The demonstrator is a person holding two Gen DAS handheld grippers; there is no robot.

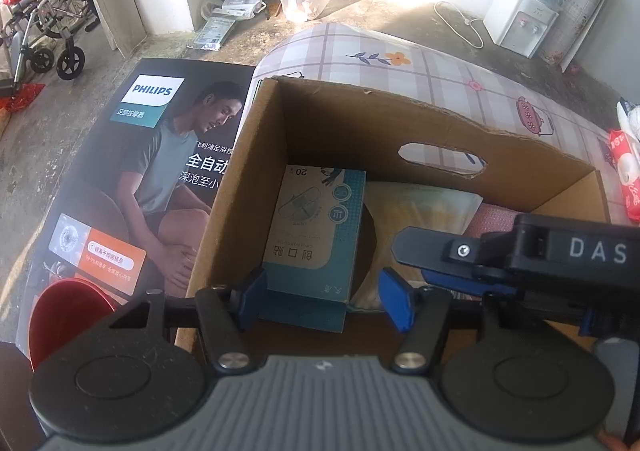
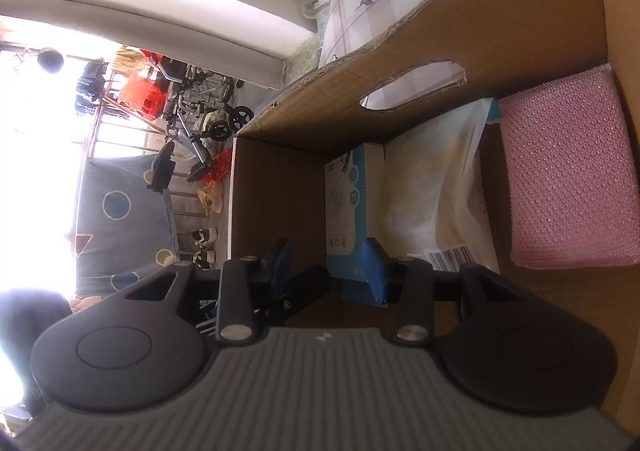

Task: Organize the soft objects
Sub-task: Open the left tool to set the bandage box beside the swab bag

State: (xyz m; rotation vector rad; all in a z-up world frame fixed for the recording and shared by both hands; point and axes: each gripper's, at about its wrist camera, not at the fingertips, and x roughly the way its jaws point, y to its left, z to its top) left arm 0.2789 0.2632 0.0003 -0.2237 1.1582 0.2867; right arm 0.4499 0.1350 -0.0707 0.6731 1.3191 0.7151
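Inside cardboard box (image 1: 400, 123): plaster box (image 1: 316, 227), pale pouch (image 2: 436, 191), pink sponge (image 2: 568, 179); both tools part-open, empty.

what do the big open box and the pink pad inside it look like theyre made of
Box: brown corrugated cardboard, matte, with ragged torn edges round the cut handle hole. Pink pad: probably a sponge in glittery mesh fabric, judging by its dimpled, sparkling surface.

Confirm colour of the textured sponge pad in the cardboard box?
Pink sponge pad, dimpled all over; shows best in the right wrist view.
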